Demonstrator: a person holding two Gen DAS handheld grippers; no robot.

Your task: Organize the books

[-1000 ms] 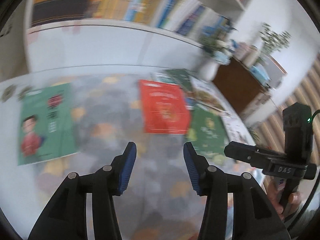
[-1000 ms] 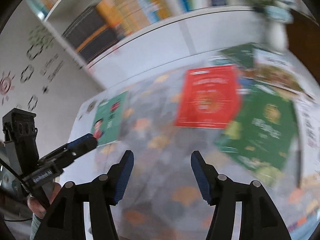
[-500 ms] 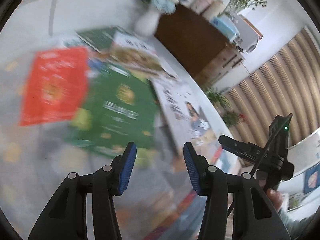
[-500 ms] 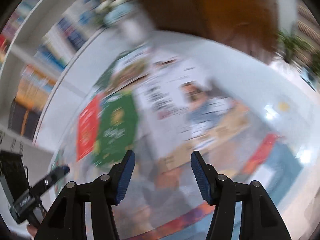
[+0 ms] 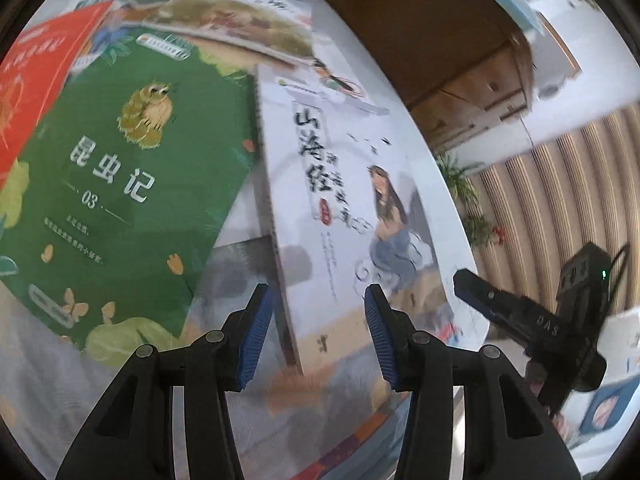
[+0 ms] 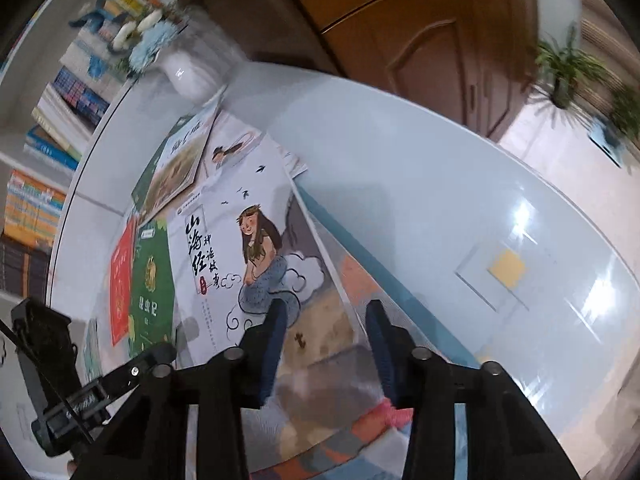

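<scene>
Nearest the left wrist camera, the left gripper (image 5: 318, 330) is hanging with its blue pads parted and gripping nothing; the near left corner of the white mermaid book (image 5: 344, 200) is lying below the gap. At the right wrist camera, the right gripper (image 6: 326, 346) is closing its jaws over the near right edge of that same book (image 6: 256, 264); whether the pads are touching the cover cannot be told. Each gripper is showing at the edge of the other's view.

The white mermaid book is lying flat on a patterned mat (image 5: 240, 280) near the edge of the white table (image 6: 440, 208). Just beside it on the left, the green insect book (image 5: 120, 184) is lying tilted, and the red book (image 5: 36, 80) is lying beyond that. Farther back, a landscape-cover book (image 5: 240, 24) is overlapping the others. Behind the table, a white vase of flowers (image 6: 188, 68) is standing near a bookshelf (image 6: 52, 128).
</scene>
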